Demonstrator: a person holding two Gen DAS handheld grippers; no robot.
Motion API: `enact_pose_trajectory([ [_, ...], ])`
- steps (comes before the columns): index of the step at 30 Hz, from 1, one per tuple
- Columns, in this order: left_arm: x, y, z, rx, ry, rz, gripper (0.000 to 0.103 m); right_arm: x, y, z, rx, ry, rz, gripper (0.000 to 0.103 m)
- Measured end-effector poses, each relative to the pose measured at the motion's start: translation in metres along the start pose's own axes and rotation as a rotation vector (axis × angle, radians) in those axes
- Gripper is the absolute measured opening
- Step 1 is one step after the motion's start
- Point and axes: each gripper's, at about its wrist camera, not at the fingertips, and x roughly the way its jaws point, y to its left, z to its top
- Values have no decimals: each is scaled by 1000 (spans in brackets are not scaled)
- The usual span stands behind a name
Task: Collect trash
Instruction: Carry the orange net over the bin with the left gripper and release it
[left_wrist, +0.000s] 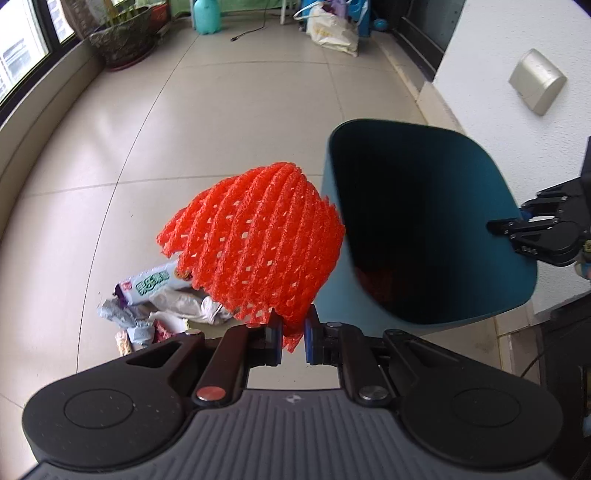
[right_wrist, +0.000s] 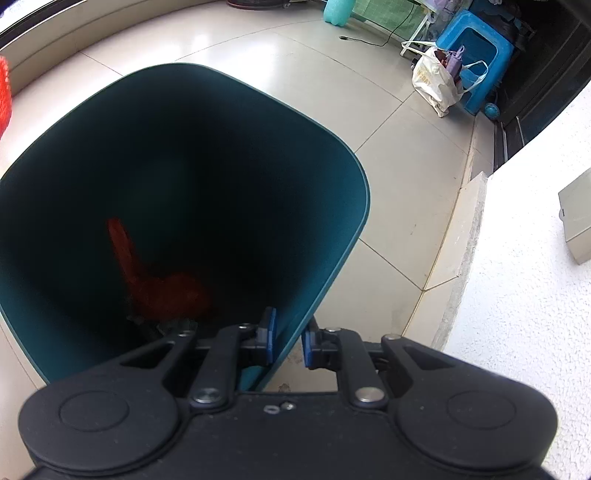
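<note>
My left gripper (left_wrist: 291, 338) is shut on an orange foam fruit net (left_wrist: 255, 240) and holds it in the air, just left of the teal trash bin (left_wrist: 334, 295). My right gripper (right_wrist: 289, 341) is shut on the bin's near wall (right_wrist: 332, 258) and tilts the bin; it also shows in the left wrist view (left_wrist: 517, 221) at the bin's right rim. Orange trash (right_wrist: 166, 288) lies at the bottom of the bin. A pile of wrappers and crumpled paper (left_wrist: 159, 302) lies on the floor below the net.
Tiled floor (left_wrist: 221, 110) all around. A white wall (right_wrist: 517, 295) with a grey box (left_wrist: 537, 81) stands right of the bin. Far back are a plant pot (left_wrist: 123, 37), a teal bottle (left_wrist: 207, 16), a blue stool (right_wrist: 476, 55) and a plastic bag (right_wrist: 436, 81).
</note>
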Motion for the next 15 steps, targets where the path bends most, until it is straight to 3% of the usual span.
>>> enact_pose_trajectory([
  [8, -16, -58, 21, 121, -22, -85, 10, -12, 4, -12, -55, -17, 39, 14],
  [15, 28, -94, 26, 149, 67, -101, 10, -12, 7, -14, -70, 19, 67, 14],
])
